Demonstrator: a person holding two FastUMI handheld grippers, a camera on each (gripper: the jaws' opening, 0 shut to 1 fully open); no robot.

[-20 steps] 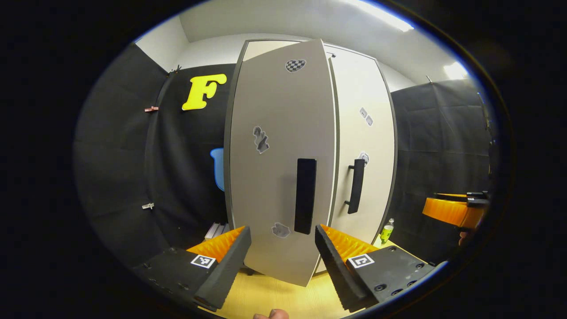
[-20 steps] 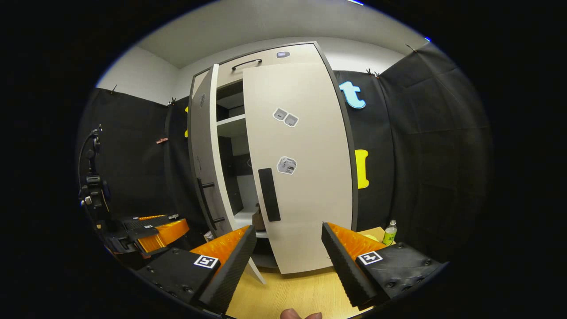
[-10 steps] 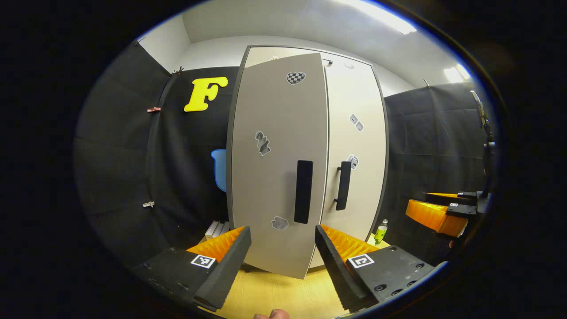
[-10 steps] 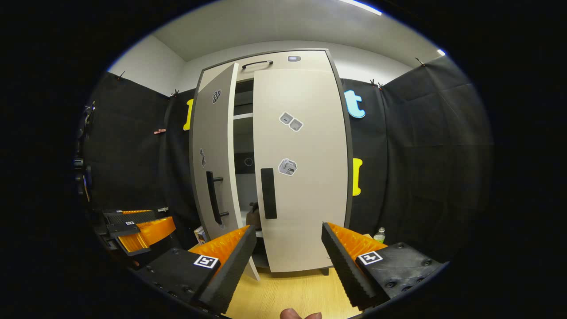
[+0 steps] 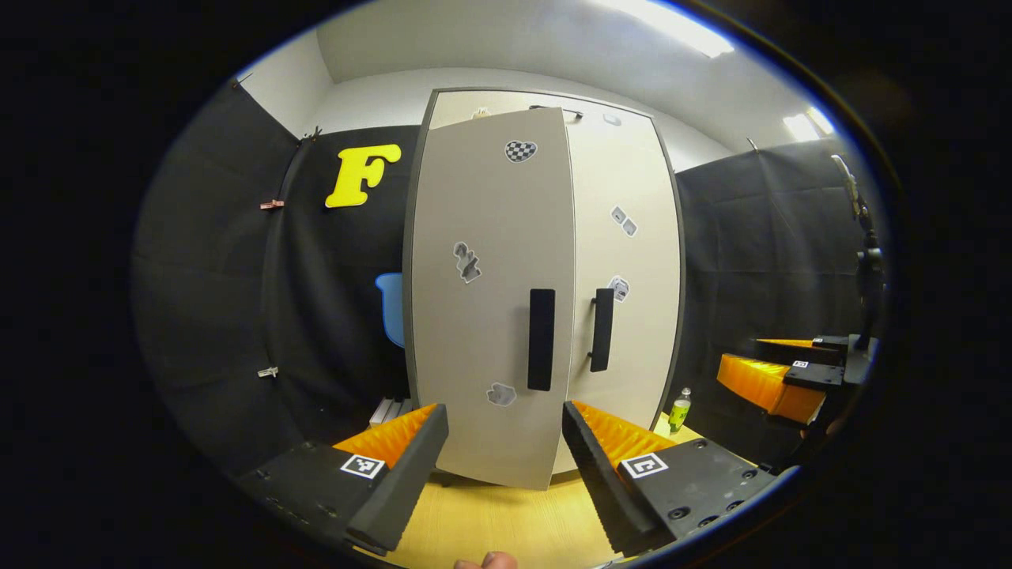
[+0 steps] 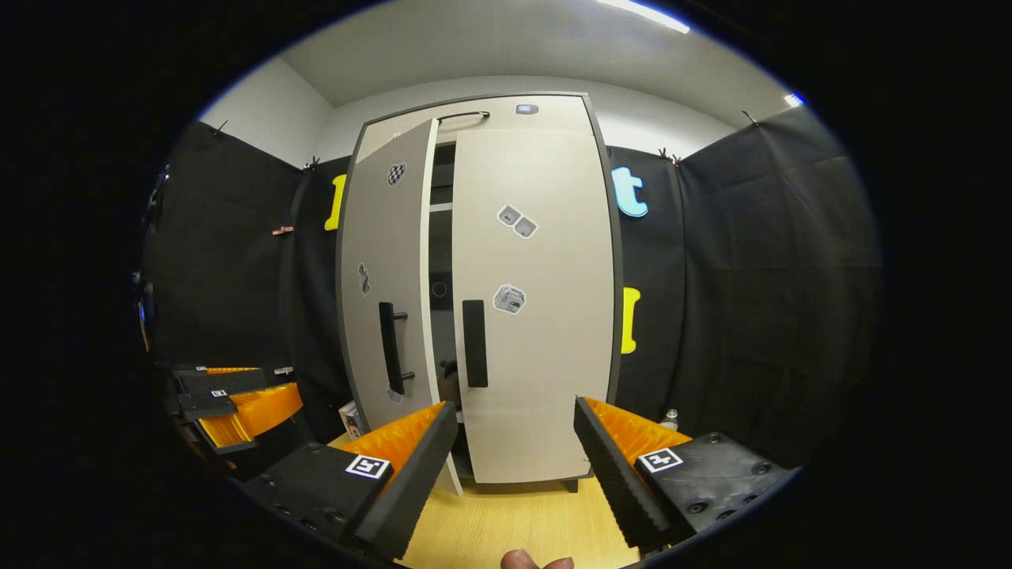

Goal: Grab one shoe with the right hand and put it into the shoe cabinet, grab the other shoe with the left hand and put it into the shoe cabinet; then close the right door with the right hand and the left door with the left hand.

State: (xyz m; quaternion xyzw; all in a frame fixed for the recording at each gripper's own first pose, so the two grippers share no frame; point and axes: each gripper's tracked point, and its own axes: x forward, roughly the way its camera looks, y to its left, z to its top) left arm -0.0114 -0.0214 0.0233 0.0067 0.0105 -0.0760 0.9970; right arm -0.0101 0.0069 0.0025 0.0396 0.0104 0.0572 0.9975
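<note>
The tall beige shoe cabinet (image 6: pixel 553 114) stands straight ahead. Its right door (image 6: pixel 538 356) lies flat against the frame. Its left door (image 6: pixel 379 253) stands a little ajar, leaving a narrow dark gap. Low in that gap a brown shoe (image 6: pixel 449 386) shows. In the left gripper view the left door (image 5: pixel 482 316) and its black handle (image 5: pixel 541 338) face me. My left gripper (image 5: pixel 504 466) is open, holds nothing and hangs short of that door. My right gripper (image 6: pixel 514 466) is open and holds nothing, in front of the right door's handle (image 6: pixel 474 343).
A green bottle (image 5: pixel 679 411) stands on the floor right of the cabinet. A small box (image 6: pixel 352 417) leans at its left foot. Light wooden floor (image 6: pixel 506 521) lies before the doors. The other gripper shows off to the side (image 5: pixel 771 383), (image 6: pixel 237 399).
The left door has swung further towards the frame and the gap has narrowed. Both grippers have drawn back a little from the cabinet, still open.
</note>
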